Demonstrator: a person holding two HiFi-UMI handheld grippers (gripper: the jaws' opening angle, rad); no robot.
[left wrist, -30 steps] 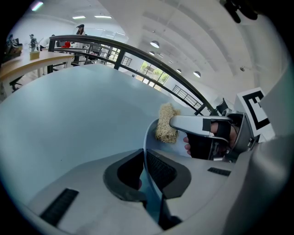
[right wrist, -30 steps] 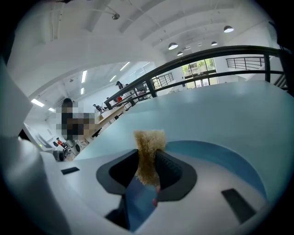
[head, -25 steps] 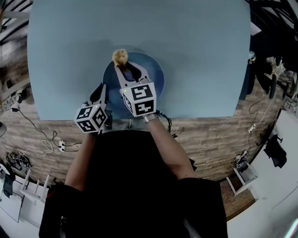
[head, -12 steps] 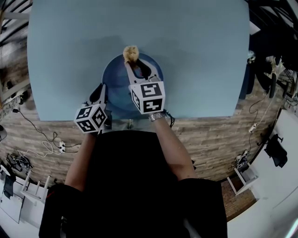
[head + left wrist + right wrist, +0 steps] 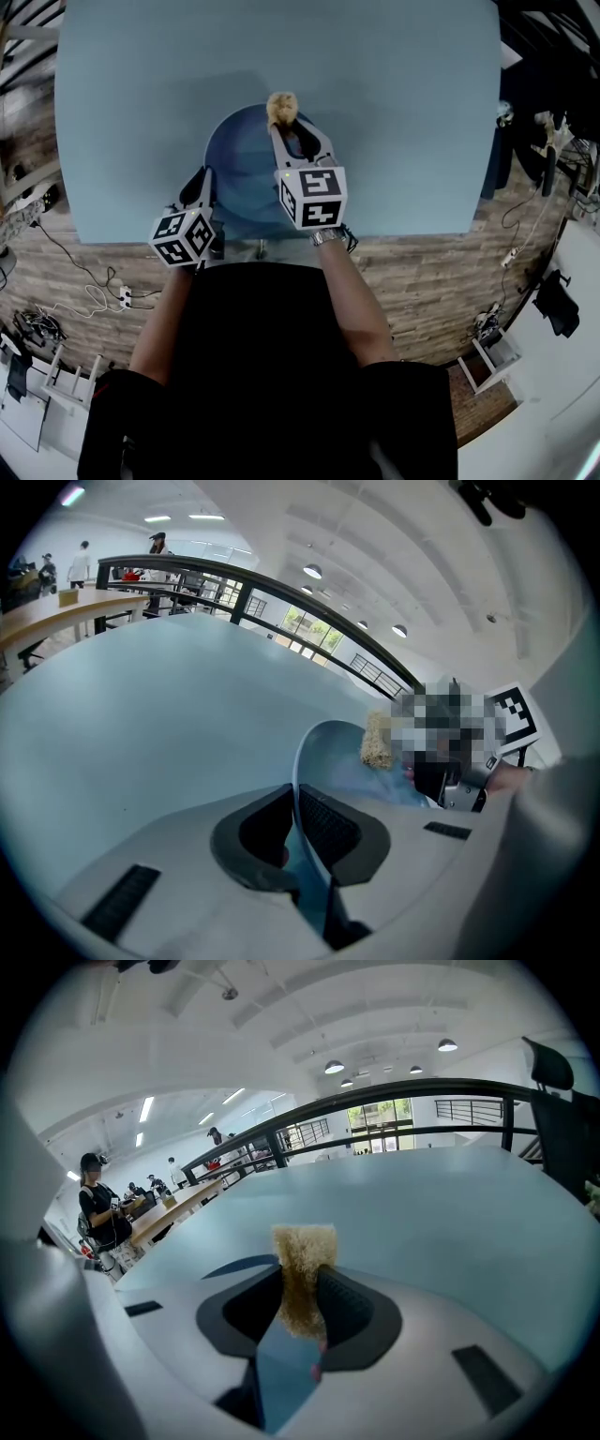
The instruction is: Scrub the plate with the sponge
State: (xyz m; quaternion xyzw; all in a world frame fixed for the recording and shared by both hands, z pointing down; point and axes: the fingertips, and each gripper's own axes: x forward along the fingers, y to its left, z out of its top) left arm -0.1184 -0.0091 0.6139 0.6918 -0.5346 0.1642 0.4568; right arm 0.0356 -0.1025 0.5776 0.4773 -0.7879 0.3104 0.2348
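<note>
Left gripper point(image 5: 293, 803) jaws pinch the round blue plate point(image 5: 239, 164) by its rim, right gripper point(image 5: 300, 1288) jaws clamp the tan fibrous sponge point(image 5: 302, 1246) at the far edge, where overshooting could slip it off.

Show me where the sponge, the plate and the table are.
plate point(image 5: 239, 164), head view, bare blue middle.
sponge point(image 5: 281, 109), head view, middle of the tan tuft.
table point(image 5: 394, 75), head view, bare surface beyond the plate.

Bright, even; ceiling lights point(image 5: 312, 571) overhead; fisheye warp, dark corners.
</note>
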